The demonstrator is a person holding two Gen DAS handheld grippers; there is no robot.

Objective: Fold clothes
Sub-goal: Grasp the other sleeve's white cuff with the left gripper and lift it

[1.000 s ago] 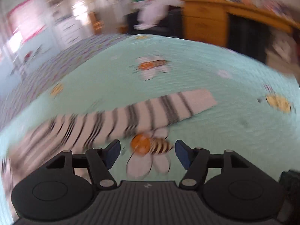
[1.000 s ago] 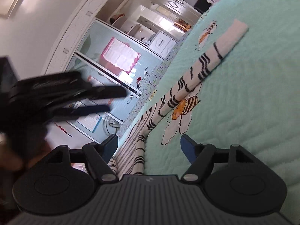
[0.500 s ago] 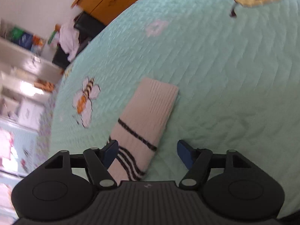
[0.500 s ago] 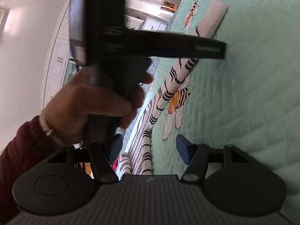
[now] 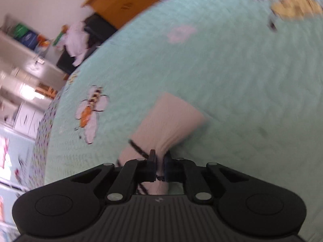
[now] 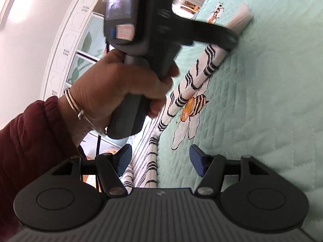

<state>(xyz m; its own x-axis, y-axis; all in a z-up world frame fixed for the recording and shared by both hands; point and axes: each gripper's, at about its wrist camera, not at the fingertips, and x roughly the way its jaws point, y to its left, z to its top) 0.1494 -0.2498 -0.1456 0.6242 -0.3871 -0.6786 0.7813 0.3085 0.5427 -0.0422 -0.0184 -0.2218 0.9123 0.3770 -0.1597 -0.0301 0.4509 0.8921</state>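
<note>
The left gripper (image 5: 160, 166) has its fingers clenched on the striped sleeve (image 5: 167, 121) near its plain cuff, on the mint quilt (image 5: 252, 84). The right gripper (image 6: 160, 158), fingers released, hovers nearer the garment's body. Next, I judge, the cuff must be carried inward to fold.

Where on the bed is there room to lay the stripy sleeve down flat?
The open green blanket to the right of the sleeve, below the yellow beehive picture, is bare. It is crowded to the left, where the sleeve lies over the bee flower and the left gripper pinches it.
</note>
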